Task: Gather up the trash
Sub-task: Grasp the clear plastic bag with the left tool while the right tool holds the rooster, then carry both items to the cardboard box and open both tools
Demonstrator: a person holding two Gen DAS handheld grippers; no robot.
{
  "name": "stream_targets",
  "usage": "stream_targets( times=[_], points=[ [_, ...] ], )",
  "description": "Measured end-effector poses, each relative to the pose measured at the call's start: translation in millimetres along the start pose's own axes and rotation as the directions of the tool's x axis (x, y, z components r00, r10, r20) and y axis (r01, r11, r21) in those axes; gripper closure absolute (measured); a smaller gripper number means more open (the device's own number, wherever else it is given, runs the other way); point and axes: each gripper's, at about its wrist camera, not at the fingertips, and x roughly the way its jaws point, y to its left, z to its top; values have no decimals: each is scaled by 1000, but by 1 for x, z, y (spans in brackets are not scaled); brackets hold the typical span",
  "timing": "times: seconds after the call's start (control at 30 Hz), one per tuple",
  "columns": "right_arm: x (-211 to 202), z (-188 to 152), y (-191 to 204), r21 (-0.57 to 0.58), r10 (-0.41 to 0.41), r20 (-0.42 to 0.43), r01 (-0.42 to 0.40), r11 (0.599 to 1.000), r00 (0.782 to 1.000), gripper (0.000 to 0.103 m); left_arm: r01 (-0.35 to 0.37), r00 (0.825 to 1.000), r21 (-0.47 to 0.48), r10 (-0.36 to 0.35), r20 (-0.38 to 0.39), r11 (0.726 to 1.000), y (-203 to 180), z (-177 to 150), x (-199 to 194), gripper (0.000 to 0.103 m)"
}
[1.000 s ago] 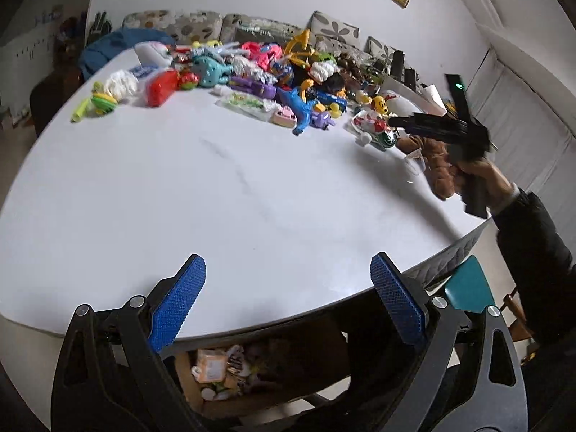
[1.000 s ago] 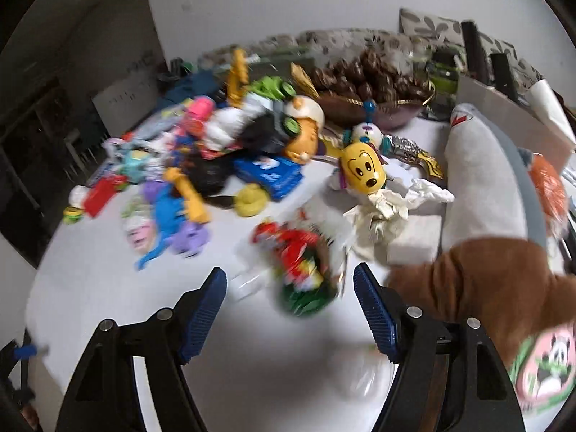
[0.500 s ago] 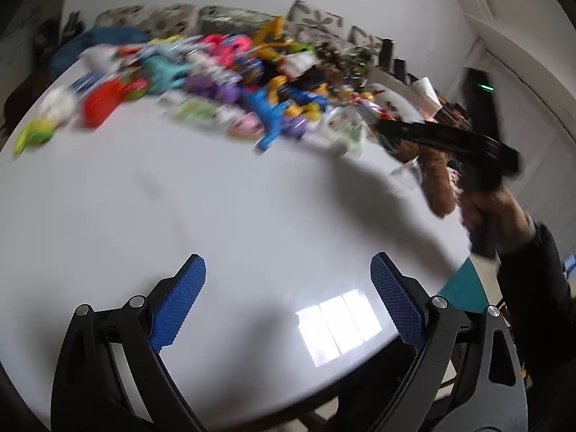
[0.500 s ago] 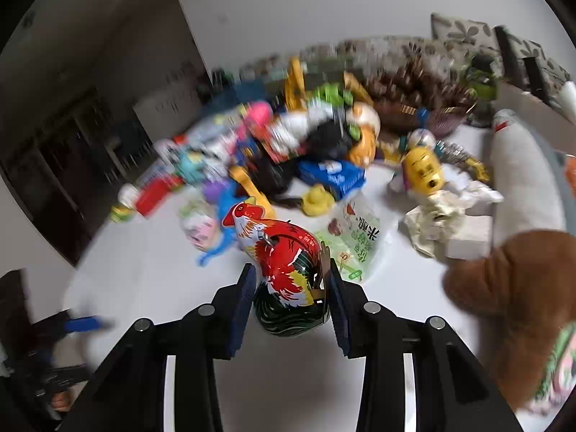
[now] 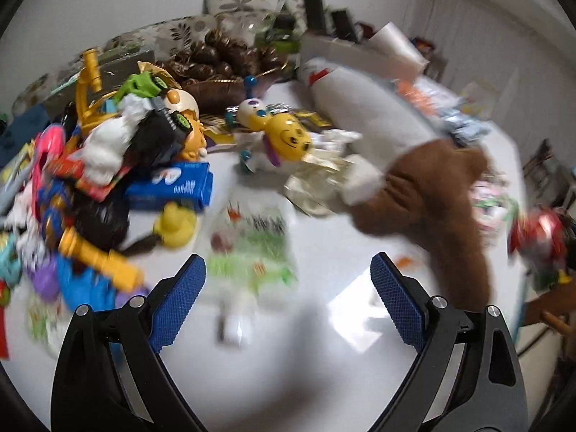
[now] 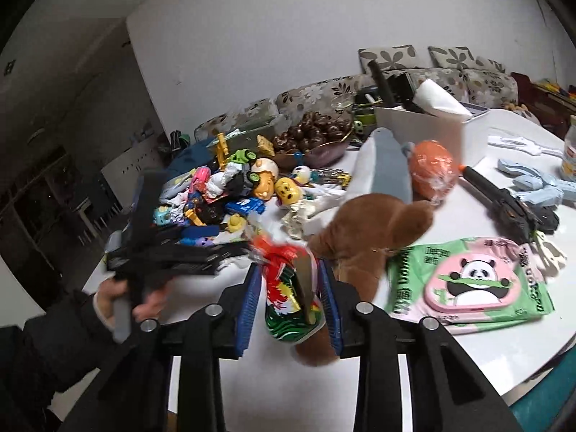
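My right gripper is shut on a red, green and white rooster-print cup and holds it above the white table's near edge. The same cup shows blurred at the right of the left wrist view. My left gripper is open and empty, low over the table, just in front of a clear snack bag with green print. A crumpled white wrapper lies beyond the bag, beside a yellow smiley toy.
A heap of toys covers the left of the table, with a blue box and yellow duck. A brown plush lies to the right. A green panda wipes pack, orange ball and black toy gun lie further right.
My right gripper closed on the rooster cup, lifted it and drew it back toward the table edge. My left gripper swung forward across the table to the snack bag.
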Motion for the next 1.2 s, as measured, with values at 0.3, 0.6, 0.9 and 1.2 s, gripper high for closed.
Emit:
stream_targets(
  times=[0.3,0.6,0.9,1.2],
  points=[
    [44,-5,-13,-34,24,-90,-27,999,996,78,-130,991,-21,129,-46,991,14,14,49,55],
    [-23,-66,9,-164,16,-81,-29,986,997,37,-92,996,-89,92,2,992,31,-3,19,86],
    [17,-107,9,-295,-101,-239,27,955,966,46,-52,993,-88,61,105,995,21,-17,-44,86],
    [47,-82,42,-169,47,-207,-83,982,977,60,-7,982,-176,40,183,984,55,-85,-134,86]
  ],
)
